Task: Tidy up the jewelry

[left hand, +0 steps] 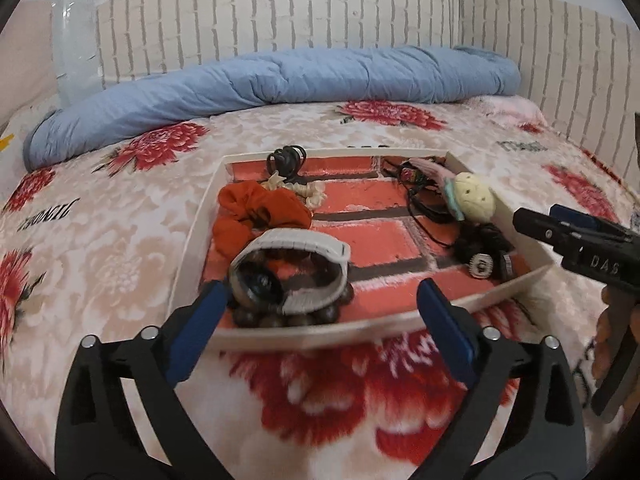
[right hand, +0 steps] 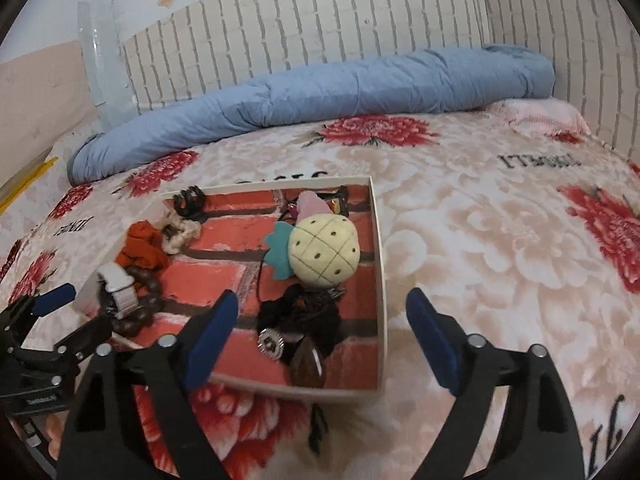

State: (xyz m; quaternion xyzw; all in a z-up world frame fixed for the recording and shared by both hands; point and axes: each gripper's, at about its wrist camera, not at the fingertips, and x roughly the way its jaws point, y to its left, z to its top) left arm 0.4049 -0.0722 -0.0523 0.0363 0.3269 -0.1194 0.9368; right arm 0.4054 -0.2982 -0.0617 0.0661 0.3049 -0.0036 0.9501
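Your left gripper and right gripper both stand released, nothing between the pads. The white-strapped watch lies on a bead bracelet at the tray's seven o'clock corner; the pineapple plush sits toward two o'clock.

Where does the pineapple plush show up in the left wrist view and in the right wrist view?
Left wrist view: the pineapple plush lies right of centre, against the tray's right wall.
Right wrist view: it lies near the picture's middle, in the right half of the tray, above the dark tangle.
Shared landmark: the orange scrunchie on the tray's left side in both views.
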